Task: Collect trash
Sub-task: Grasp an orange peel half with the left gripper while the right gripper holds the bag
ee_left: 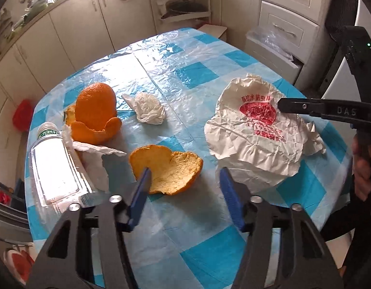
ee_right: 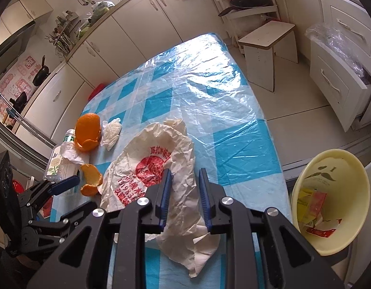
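Observation:
A crumpled white paper bag with red print [ee_left: 252,130] [ee_right: 159,168] lies on the blue checked table [ee_left: 185,72]. My right gripper [ee_right: 184,175] is open, its fingers straddling a raised fold of the bag. My left gripper [ee_left: 185,175] is open around the near orange peel [ee_left: 168,171] [ee_right: 91,180]. A bigger peel shell [ee_left: 96,113] [ee_right: 86,130], a white tissue wad [ee_left: 149,109] [ee_right: 112,132], a torn tissue [ee_left: 94,151] and a plastic bottle [ee_left: 55,166] lie to the left.
A yellow bin [ee_right: 329,202] with wrappers inside stands off the table's right edge. A white stool [ee_right: 267,45] and open drawers [ee_right: 337,84] lie beyond. Cabinets line the back wall.

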{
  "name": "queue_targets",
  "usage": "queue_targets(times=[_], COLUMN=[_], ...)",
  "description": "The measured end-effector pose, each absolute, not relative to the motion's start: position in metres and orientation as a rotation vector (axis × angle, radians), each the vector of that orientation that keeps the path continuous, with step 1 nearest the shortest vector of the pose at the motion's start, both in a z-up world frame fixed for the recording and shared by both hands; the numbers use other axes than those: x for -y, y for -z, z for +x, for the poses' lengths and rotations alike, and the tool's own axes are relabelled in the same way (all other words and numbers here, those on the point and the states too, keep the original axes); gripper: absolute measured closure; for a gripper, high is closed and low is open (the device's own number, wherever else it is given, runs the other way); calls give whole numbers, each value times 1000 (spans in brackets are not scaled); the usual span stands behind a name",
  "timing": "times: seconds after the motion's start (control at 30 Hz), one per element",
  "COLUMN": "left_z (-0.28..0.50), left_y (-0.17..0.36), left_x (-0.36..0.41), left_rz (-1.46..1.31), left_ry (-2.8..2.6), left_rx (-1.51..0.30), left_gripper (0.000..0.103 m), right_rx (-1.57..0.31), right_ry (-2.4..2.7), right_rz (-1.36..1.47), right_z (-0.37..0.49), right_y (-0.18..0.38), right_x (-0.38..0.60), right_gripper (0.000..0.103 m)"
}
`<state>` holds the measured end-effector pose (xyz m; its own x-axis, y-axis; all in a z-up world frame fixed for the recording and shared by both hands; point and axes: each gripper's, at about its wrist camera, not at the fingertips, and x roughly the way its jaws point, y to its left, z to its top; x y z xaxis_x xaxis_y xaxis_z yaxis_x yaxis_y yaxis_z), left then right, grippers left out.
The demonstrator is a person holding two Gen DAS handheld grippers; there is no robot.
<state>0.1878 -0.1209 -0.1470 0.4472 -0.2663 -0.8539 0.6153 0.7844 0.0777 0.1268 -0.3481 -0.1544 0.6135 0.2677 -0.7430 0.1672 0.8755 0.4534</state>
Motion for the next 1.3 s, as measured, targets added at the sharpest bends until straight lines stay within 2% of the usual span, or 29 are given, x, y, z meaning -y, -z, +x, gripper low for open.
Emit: queue_targets(times=[0.1, 0.17, 0.27, 0.3, 0.4, 0.57, 1.3], left_z=[191, 187, 183, 182, 179, 160, 117], left_y=[153, 154, 149, 147, 141, 131, 98], left_x=[121, 120, 118, 116, 106, 97, 91], left_rz=[422, 432, 391, 362, 233, 84, 64], left_ry=[574, 581, 594, 592, 584, 589, 552], left_rx=[-992, -990, -987, -991, -1013, -1009, -916], left_gripper=[83, 91, 96, 97, 98, 98, 98], right_rx=[-917, -916, -917, -918, -910, -882, -788], right_ry=[-59, -60, -64, -67, -76, -85, -80], right_rz=[522, 527, 524, 522, 523, 519, 542], right_z=[127, 128, 128, 129, 128, 124, 98], right_y=[154, 155, 155, 154, 154, 146, 123], right_x=[350, 351, 351, 351, 351, 351, 361], right_gripper=[79, 79, 79, 83, 89, 91, 91])
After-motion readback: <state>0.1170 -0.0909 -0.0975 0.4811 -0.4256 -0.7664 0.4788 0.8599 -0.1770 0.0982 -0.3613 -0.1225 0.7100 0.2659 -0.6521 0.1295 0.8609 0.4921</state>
